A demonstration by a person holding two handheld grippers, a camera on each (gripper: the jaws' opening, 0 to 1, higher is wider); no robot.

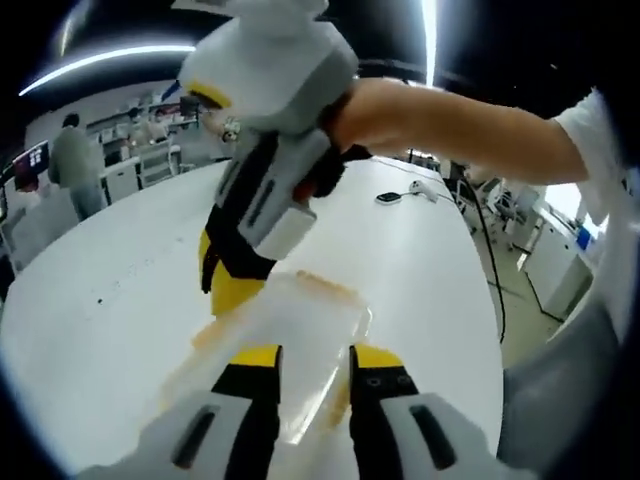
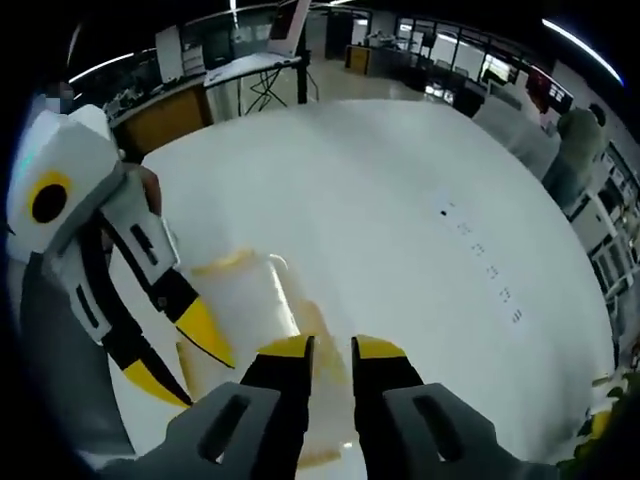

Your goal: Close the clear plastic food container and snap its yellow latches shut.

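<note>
The clear plastic food container with pale yellow latches [image 1: 290,340] is seen lying on the white tabletop [image 1: 120,270], towards its middle and well away from every edge. It is bracketed by both tools, apparently so that it can be steadied from one side while a latch is pressed from the other. The left claw [image 1: 312,385] is held with a moderate gap over the container's near end; whether anything is gripped cannot be told. The right claw [image 2: 330,360] is nearly closed, its yellow tips set at the container's [image 2: 250,310] edge, though a pinch on the rim cannot be confirmed. Bare surface is left on all sides, so room for sweeping either tool outward is judged ample; a small dark object [image 1: 388,198] lies far off.
</note>
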